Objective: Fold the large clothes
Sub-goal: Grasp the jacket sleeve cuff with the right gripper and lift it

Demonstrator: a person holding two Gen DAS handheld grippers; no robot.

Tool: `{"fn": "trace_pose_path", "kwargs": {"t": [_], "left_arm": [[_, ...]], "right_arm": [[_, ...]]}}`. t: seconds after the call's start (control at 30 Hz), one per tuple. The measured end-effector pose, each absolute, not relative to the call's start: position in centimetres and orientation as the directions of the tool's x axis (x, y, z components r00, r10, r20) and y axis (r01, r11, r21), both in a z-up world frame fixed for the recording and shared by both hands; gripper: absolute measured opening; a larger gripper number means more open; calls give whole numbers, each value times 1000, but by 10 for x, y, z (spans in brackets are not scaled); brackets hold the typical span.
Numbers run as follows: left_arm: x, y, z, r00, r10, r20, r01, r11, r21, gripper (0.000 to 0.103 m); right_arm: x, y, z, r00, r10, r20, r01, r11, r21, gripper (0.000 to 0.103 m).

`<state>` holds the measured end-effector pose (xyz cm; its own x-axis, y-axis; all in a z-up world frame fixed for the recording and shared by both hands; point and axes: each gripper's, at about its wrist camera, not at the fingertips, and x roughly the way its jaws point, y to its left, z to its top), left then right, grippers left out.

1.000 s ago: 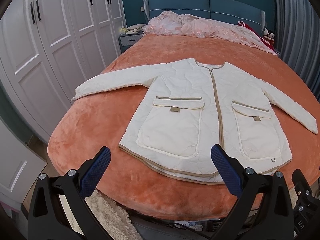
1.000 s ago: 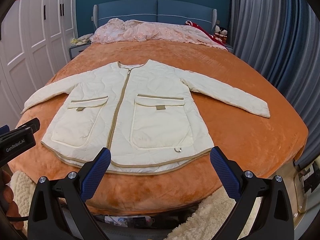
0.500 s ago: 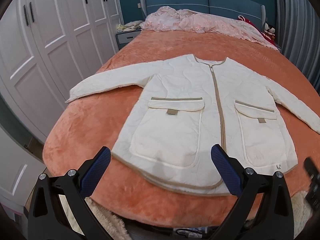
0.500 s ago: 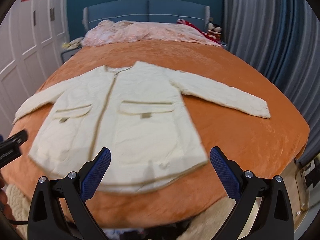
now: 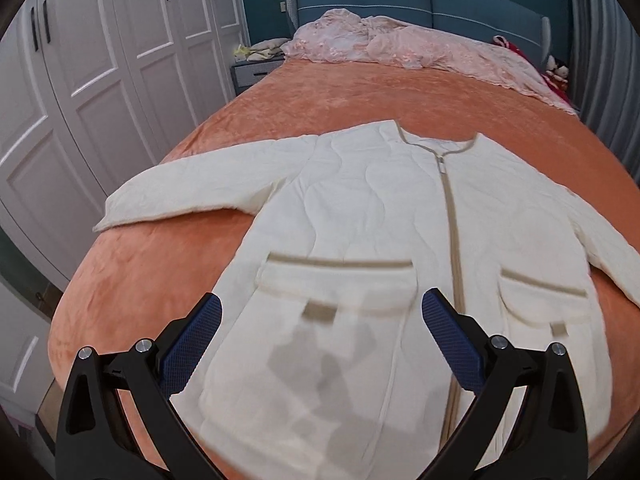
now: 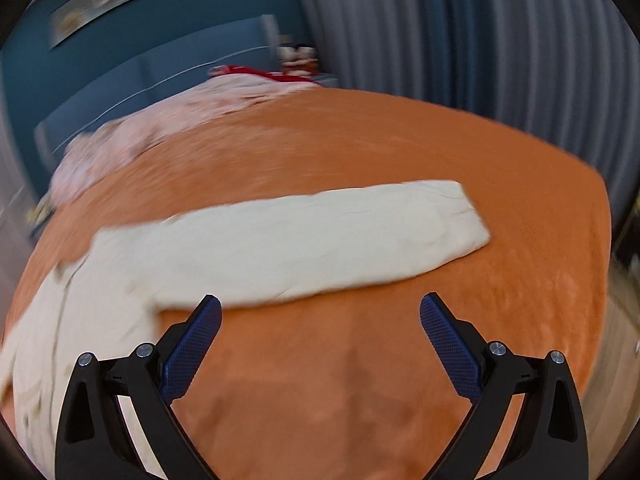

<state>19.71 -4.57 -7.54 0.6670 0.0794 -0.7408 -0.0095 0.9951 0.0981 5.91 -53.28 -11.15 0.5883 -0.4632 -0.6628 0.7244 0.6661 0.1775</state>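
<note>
A cream quilted jacket [image 5: 360,208] with tan zip and two front pockets lies flat, front up, on the orange bed [image 5: 152,272], sleeves spread. My left gripper [image 5: 320,316] is open and empty, hovering over the jacket's left pocket and casting a shadow on it. In the right wrist view, which is blurred, the jacket's right sleeve [image 6: 320,240] stretches across the bed. My right gripper [image 6: 320,316] is open and empty, just short of that sleeve over bare bedspread.
A crumpled pink quilt [image 5: 400,44] lies at the blue headboard [image 5: 420,0]. White wardrobe doors [image 5: 100,60] stand on the left, with a nightstand [image 5: 256,72] by the bed. Grey-blue curtains [image 6: 480,40] hang on the right.
Both grippers have moved forward over the bed. The left one now sits above the jacket's left pocket. The right one has swung right, toward the right sleeve.
</note>
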Motion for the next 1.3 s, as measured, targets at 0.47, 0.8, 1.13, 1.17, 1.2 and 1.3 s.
{"fn": "trace_pose_path", "kwargs": {"t": [0.47,0.8,1.13,1.17,1.2,1.3], "left_arm": [[274,-72,-124,634,153,-758,-40,986,165,98],[289,-57,-142,614,169,-771,-65,984,164,98],[299,-12,-130,627,190,-755,-151,981,122,98],[300,-7,-129,628,191,-755,-156,981,118,98],[300,-1,-127,629,192,-754,-164,980,113,98],[299,14,-125,630,198,-751,-179,978,107,98]], "right_arm": [[68,-666,-190,499,-489,-716,865,326,380,90],[129,-652,-161,575,-477,-665,809,454,373,12],[251,-418,-32,919,-102,-380,235,917,323,11],[260,-396,-30,926,-54,-373,182,931,316,11],[269,-371,-30,929,4,-370,121,942,313,11],[292,-310,-39,916,121,-382,-2,955,297,11]]}}
